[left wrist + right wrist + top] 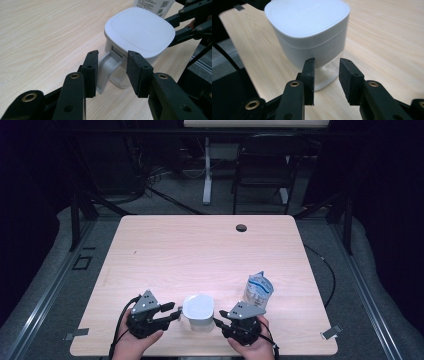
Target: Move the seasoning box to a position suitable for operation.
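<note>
- One white lidded container (198,312), one blue-and-white pouch (259,291), two grippers and two hands on one wooden table (200,250).
- The container stands near the table's front edge, between the two grippers; the pouch stands upright just behind it to the right.
- The left gripper (111,67) is released: its pads stand either side of the container's flip-out handle (107,68) without pressing it.
- The right gripper (326,75) is also parted, jaws aimed at the container's lower clear part (325,75) from the other side; its pads are close to the wall, but touching cannot be told.
- Both hands, left (132,342) and right (250,345), come in from the front edge beside the container, holding the grippers low and roughly level, jaws pointing inward at it.
</note>
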Available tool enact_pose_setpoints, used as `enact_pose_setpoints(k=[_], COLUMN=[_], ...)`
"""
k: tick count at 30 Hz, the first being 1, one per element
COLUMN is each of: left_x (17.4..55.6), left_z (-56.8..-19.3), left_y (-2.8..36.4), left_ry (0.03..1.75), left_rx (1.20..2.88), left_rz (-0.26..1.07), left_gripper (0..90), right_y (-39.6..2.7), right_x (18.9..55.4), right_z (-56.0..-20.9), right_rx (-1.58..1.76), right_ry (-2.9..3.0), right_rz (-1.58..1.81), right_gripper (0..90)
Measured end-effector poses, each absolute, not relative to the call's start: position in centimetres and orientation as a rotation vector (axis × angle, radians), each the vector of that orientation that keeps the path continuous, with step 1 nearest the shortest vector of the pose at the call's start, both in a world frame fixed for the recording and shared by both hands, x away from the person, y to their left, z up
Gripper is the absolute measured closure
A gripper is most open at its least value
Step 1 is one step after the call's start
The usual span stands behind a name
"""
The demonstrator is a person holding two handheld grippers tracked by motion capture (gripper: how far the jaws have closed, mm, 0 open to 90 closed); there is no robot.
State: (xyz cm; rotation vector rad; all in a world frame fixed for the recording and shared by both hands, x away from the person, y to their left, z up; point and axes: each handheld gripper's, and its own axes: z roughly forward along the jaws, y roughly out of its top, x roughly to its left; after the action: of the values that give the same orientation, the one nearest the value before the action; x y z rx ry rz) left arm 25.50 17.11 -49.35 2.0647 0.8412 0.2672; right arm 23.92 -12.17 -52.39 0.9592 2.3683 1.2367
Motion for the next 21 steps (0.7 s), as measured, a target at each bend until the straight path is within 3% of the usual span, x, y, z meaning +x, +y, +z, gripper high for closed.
enact_pose_setpoints(k=[3, 7, 21], left_x=[25.9, 26.5, 27.5], left_z=[-48.9, -48.2, -47.4], left_y=[17.0, 16.9, 16.4], left_ry=[0.854, 0.861, 0.868], left_rx=[2.052, 2.043, 2.042], left_rz=[0.267, 0.268, 0.266], left_gripper=[60.3, 60.3, 58.9], right_y=[-12.4, -12.7, -12.9], right_x=[24.2, 24.3, 26.4], right_z=[-51.3, -50.8, -48.5], right_rx=[0.99, 1.001, 1.016], right_ry=[2.355, 2.34, 2.29], right_rz=[1.247, 1.264, 1.298], right_gripper=[59.7, 59.8, 85.2])
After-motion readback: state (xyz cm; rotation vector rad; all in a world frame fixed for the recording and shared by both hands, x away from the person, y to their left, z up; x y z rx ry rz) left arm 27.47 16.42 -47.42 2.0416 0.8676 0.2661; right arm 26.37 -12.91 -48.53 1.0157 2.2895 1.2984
